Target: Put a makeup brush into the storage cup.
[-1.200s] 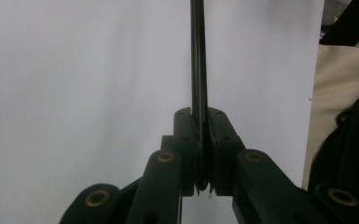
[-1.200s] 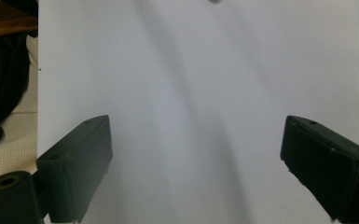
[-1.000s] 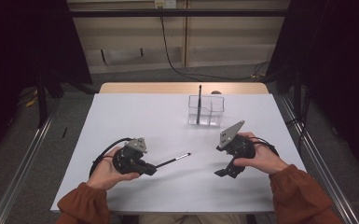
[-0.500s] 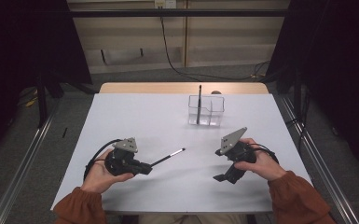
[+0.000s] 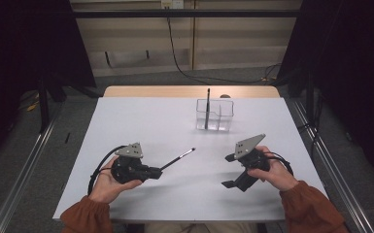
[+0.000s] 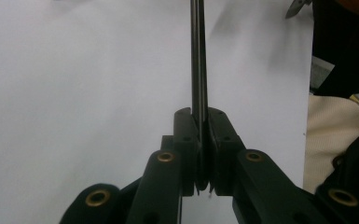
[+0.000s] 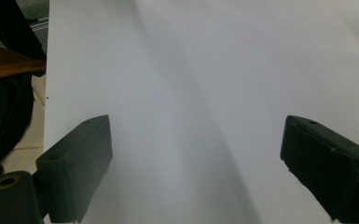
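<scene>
Left gripper [image 5: 161,171] drawn back, fingers clenched on pen [image 5: 178,158], right gripper [image 5: 229,171] released, clear holder [image 5: 215,115] (1 pen upright).

- The high view looks forward and down from above the person's side onto the whole white rectangular surface [image 5: 141,121].
- The left gripper view looks closely along its tool, low over that surface.
- The right gripper view likewise faces the same white top, near its edge.
</scene>
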Demonstrator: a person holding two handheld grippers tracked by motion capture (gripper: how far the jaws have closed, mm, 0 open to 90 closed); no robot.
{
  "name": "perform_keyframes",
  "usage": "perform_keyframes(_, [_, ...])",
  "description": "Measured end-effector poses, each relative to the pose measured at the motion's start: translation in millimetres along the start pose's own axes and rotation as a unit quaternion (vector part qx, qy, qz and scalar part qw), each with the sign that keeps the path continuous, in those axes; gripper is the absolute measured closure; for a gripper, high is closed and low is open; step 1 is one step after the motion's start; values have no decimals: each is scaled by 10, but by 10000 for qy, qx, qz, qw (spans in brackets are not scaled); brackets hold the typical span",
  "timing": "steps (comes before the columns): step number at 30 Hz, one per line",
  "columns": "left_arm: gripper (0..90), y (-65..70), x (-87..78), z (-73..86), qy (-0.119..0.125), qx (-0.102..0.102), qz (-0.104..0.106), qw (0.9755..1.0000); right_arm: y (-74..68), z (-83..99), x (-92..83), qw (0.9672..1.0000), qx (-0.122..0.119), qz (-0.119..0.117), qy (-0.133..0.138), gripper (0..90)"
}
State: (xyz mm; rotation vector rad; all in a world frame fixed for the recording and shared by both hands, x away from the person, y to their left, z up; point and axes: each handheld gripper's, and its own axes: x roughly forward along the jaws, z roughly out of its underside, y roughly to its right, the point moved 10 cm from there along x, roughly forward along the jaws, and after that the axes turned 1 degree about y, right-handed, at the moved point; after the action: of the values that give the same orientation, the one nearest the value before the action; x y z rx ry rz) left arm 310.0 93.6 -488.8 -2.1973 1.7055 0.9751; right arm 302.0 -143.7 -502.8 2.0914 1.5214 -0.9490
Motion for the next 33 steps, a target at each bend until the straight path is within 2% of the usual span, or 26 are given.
perform_keyframes(3, [839,22,2,-39,136,-62,1,9999,-16,-25,1,10000,9,-11,98,84])
perform_keyframes(8, [839,49,19,-79,280,-19,11,9996,-24,-68,20,9998,34,39,212,83])
perform_keyframes(14, [838,60,55,-117,478,-24,-7,9989,-63,-89,58,9994,88,-116,300,72])
perform_keyframes(18, [839,69,70,-165,665,-2,-37,9978,-50,-134,57,9987,87,-29,495,69])
perform_keyframes(23, [838,81,92,-218,886,49,-44,9960,-48,-250,14,9947,187,-26,1013,68])
perform_keyframes(28, [839,90,118,-256,1080,59,-57,9941,-27,-302,5,9910,225,23,1323,68])
perform_keyframes(33, [838,104,143,-291,1256,150,-66,9919,-18,-382,-10,9850,256,67,1703,68])
